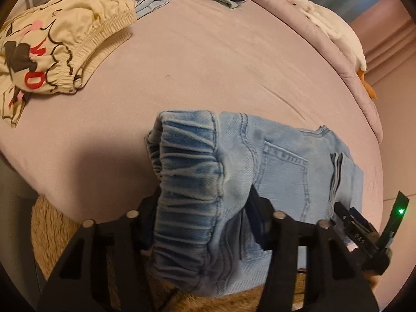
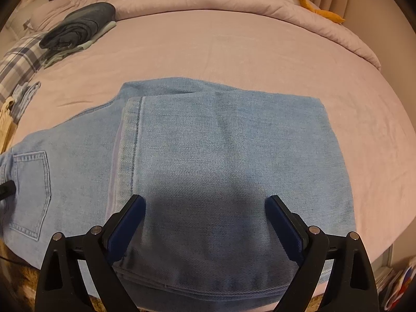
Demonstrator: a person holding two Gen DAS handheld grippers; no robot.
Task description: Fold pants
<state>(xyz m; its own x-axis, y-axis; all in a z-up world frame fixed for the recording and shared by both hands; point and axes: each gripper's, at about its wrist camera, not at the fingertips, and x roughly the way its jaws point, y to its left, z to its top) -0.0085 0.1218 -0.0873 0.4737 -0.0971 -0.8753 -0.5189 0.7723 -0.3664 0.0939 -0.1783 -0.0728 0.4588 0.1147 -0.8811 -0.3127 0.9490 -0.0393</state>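
Light blue jeans [image 2: 221,156] lie at the near edge of the pink bed [image 2: 234,52], the legs folded over the seat. In the left wrist view the gathered elastic waistband [image 1: 187,182] is bunched between the fingers of my left gripper [image 1: 202,208], which is shut on it and lifts it off the sheet. My right gripper [image 2: 205,223] is open, its blue pads [image 2: 283,223] wide apart just above the folded legs, holding nothing. It also shows at the lower right of the left wrist view [image 1: 364,231]. A back pocket [image 2: 32,192] shows at the left.
Cream printed pants [image 1: 52,44] lie crumpled at the far left of the bed. A folded dark stack [image 2: 78,26] sits at the back. A white goose plush [image 1: 335,31] lies on the rolled pink quilt [image 2: 260,2]. A woven rug [image 1: 52,223] is below the bed edge.
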